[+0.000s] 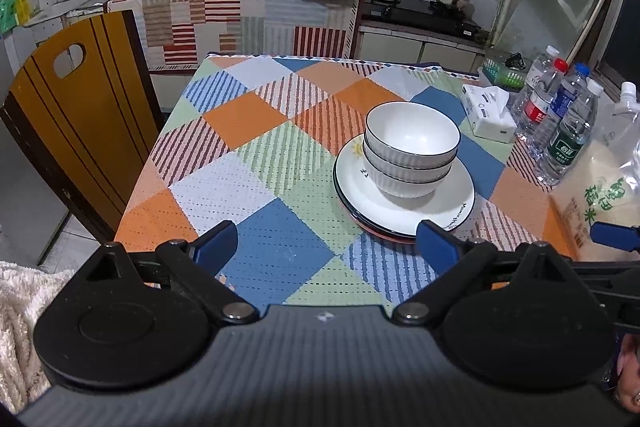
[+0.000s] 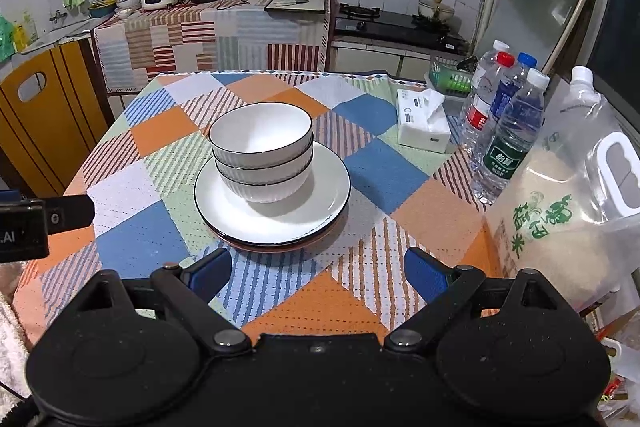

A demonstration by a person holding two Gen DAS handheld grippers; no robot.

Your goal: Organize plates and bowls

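Three white ribbed bowls (image 1: 412, 147) (image 2: 262, 151) with dark rims are nested on a stack of plates (image 1: 460, 203) (image 2: 332, 187). The top plate is white, and a reddish plate edge shows at the bottom. The stack stands on the checked tablecloth (image 1: 256, 187) (image 2: 384, 167). My left gripper (image 1: 326, 247) hangs open over the cloth, near and left of the plates, with nothing between its blue pads (image 1: 216, 247). My right gripper (image 2: 319, 275) is open just in front of the plates and holds nothing. Each gripper shows at the edge of the other's view.
A tissue box (image 2: 424, 127), several water bottles (image 2: 508, 131) and a large bag of rice (image 2: 568, 211) crowd the table's right side, with a green basket (image 2: 452, 77) behind. A yellow wooden chair (image 1: 80, 115) stands at the left. The kitchen counter and stove lie beyond.
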